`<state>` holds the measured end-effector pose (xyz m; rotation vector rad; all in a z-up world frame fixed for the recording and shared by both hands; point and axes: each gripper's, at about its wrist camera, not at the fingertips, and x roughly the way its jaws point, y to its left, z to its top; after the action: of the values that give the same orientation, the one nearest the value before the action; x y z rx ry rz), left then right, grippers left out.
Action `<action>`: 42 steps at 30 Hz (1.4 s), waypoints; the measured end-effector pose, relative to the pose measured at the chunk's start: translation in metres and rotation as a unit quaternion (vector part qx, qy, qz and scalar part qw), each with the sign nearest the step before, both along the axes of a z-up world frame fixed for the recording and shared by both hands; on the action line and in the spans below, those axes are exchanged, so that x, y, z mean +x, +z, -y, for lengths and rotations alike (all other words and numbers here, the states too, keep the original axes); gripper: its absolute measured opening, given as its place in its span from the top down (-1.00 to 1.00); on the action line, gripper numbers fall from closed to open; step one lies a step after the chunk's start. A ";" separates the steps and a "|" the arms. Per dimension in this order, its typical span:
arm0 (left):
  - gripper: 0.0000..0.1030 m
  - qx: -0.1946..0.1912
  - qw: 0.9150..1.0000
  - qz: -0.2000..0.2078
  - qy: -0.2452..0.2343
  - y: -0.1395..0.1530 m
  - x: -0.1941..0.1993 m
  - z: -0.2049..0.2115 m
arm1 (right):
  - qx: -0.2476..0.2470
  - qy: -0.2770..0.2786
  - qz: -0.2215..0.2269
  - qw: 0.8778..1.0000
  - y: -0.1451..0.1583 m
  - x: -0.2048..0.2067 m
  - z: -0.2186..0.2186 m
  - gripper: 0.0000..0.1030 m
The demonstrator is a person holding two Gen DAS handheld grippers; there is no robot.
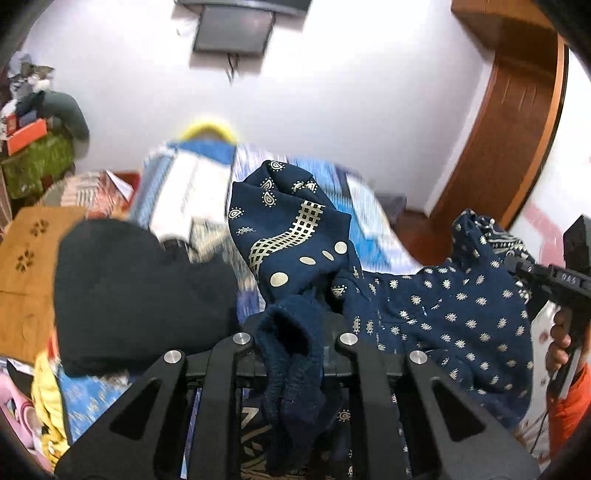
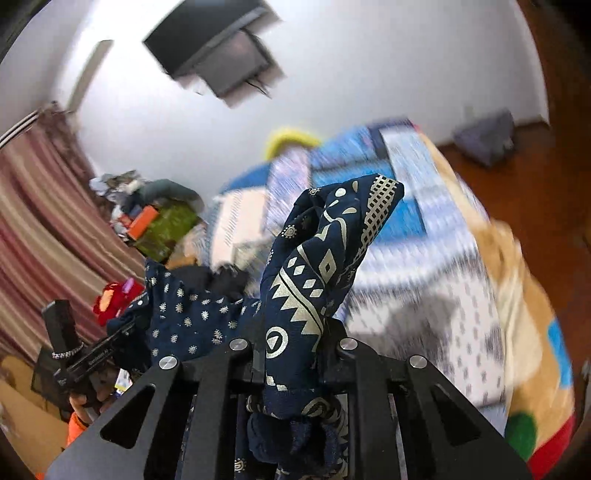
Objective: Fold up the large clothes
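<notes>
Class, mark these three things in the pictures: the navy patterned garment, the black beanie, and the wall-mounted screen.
navy patterned garment (image 1: 295, 236): left wrist view, on the raised fold with the gold grid band.
black beanie (image 1: 136, 291): left wrist view, on the middle of its dark knit.
wall-mounted screen (image 1: 232, 31): left wrist view, on its dark panel.
</notes>
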<state>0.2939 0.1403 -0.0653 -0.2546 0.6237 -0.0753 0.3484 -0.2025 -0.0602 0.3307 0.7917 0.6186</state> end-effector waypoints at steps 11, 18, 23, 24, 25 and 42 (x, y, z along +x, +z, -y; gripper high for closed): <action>0.72 -0.033 0.996 -0.056 0.063 -0.046 0.068 -0.069 | -0.032 -0.011 -0.030 0.999 -0.033 0.089 -0.043 0.72; 0.65 -0.006 0.986 -0.148 0.073 -0.133 0.100 -0.078 | -0.105 -0.027 -0.124 0.986 -0.131 0.121 -0.054 0.71; 0.54 0.019 0.987 -0.145 0.066 -0.130 0.095 -0.072 | -0.136 -0.029 -0.140 0.980 -0.152 0.122 -0.043 0.60; 0.50 0.028 0.987 -0.147 0.064 -0.129 0.093 -0.070 | -0.152 -0.030 -0.138 0.978 -0.150 0.119 -0.042 0.55; 0.47 0.039 0.986 -0.150 0.065 -0.126 0.091 -0.066 | -0.167 -0.032 -0.133 0.976 -0.147 0.117 -0.040 0.55; -0.27 0.119 0.982 -0.136 0.062 -0.079 -0.021 -0.040 | -0.251 0.010 0.040 0.967 -0.047 -0.012 -0.008 0.44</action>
<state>0.2732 0.1801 -0.1440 -0.0717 0.8789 0.1559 0.3368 -0.1948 -0.1076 -0.1650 0.8443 0.4278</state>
